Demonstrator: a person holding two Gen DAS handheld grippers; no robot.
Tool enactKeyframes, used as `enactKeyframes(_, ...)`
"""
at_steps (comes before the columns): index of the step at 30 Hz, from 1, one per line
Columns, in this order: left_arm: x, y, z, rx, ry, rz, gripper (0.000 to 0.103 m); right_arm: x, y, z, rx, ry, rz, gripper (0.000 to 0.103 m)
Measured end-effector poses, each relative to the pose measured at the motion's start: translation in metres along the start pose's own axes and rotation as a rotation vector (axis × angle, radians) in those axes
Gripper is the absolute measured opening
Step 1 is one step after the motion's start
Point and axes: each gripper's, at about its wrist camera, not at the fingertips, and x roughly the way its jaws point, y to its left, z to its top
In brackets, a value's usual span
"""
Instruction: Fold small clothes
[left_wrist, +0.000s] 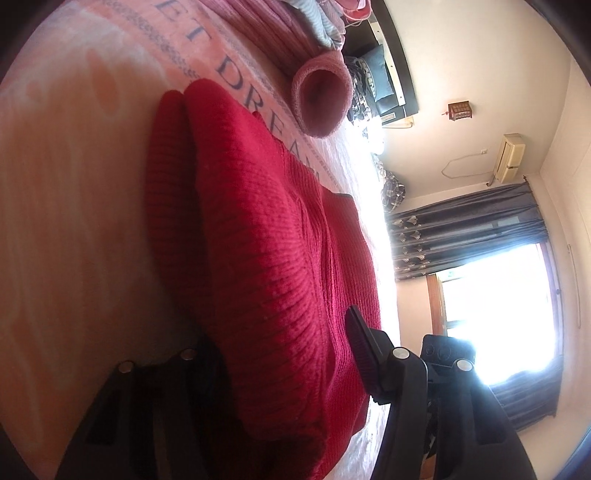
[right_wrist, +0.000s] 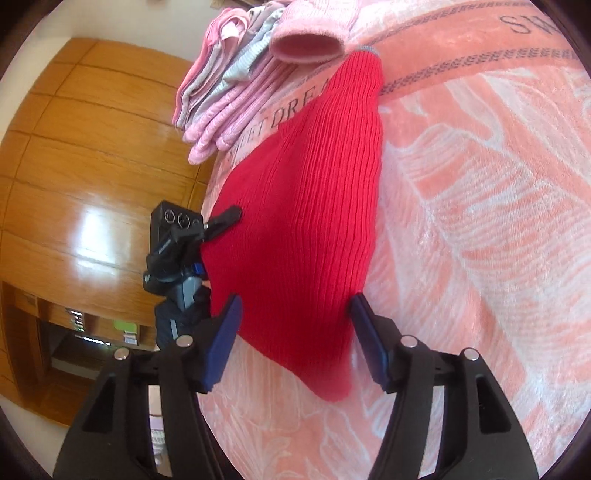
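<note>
hovering over the red knit garment (right_wrist: 306, 206) on the pink blanket (right_wrist: 480, 221), the right gripper (right_wrist: 295, 332) gapes wide, holding nothing. left gripper (left_wrist: 284, 343) straddles a thick fold, one finger buried, so i cannot tell if it's clamped. risk: bulky knit slipping free and the fold springing open, or blanket pinched too.

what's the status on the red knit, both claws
Right claw open, straddling red knit's near end. Left claw at its far edge, grip unclear. Pink sock and folded stack beside it.
</note>
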Motion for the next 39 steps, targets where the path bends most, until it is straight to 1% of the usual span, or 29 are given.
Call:
enactKeyframes(2,0.001,-0.001,0.001,0.004,0.004,0.004,0.056,0.007,-0.006,0.009,0.028,-0.005,-0.005,0.066)
enactKeyframes(5,0.003,-0.002,0.002,0.008,0.011,0.001,0.057,0.022,-0.018,0.018,0.066,-0.016,0.013,0.066)
enactKeyframes(6,0.003,-0.002,0.002,0.01,0.011,0.001,0.057,0.028,-0.022,0.021,0.078,-0.019,0.011,0.064)
enactKeyframes(9,0.003,-0.005,0.002,0.031,-0.004,0.022,0.055,0.037,-0.028,0.03,0.099,-0.04,0.057,0.063)
enactKeyframes(10,0.003,-0.005,0.001,0.038,-0.012,0.026,0.048,0.039,-0.028,0.032,0.093,-0.043,0.061,0.061)
enactKeyframes(11,0.003,-0.004,0.0,0.037,-0.018,0.015,0.042,0.039,-0.028,0.035,0.085,-0.046,0.057,0.055)
enactKeyframes(12,0.002,-0.002,-0.001,0.027,-0.027,-0.001,0.041,0.039,-0.029,0.036,0.083,-0.048,0.055,0.049)
enactKeyframes(13,0.001,-0.001,-0.001,0.021,-0.035,-0.014,0.04,0.038,-0.029,0.035,0.085,-0.047,0.06,0.046)
enactKeyframes(15,0.0,-0.003,-0.003,0.025,-0.043,-0.025,0.038,0.03,-0.024,0.032,0.069,-0.045,0.073,0.04)
enactKeyframes(17,0.0,-0.011,-0.005,0.03,-0.047,-0.052,0.037,0.015,-0.016,0.03,0.029,-0.039,0.05,0.04)
enactKeyframes(21,0.008,-0.037,-0.018,0.046,-0.037,-0.109,0.036,-0.017,0.005,0.022,-0.041,-0.023,-0.006,0.039)
enactKeyframes(24,0.025,-0.055,-0.037,0.014,-0.011,-0.161,0.037,-0.054,0.008,0.009,-0.061,-0.015,-0.037,0.039)
enactKeyframes(26,0.042,-0.063,-0.054,-0.024,0.028,-0.186,0.036,-0.08,0.001,-0.005,-0.052,-0.017,-0.055,0.039)
enactKeyframes(29,0.071,-0.076,-0.08,-0.028,0.095,-0.163,0.036,-0.107,-0.025,-0.03,-0.006,-0.018,-0.084,0.039)
enactKeyframes(32,0.093,-0.08,-0.102,0.002,0.14,-0.103,0.036,-0.116,-0.062,-0.054,0.047,-0.005,-0.112,0.04)
enactKeyframes(34,0.099,-0.076,-0.111,0.031,0.138,-0.061,0.037,-0.115,-0.087,-0.067,0.086,-0.007,-0.108,0.04)
enactKeyframes(36,0.1,-0.072,-0.115,0.066,0.126,-0.059,0.038,-0.11,-0.106,-0.076,0.112,-0.015,-0.073,0.042)
enactKeyframes(39,0.1,-0.074,-0.115,0.118,0.108,-0.051,0.038,-0.106,-0.109,-0.081,0.084,-0.039,-0.056,0.043)
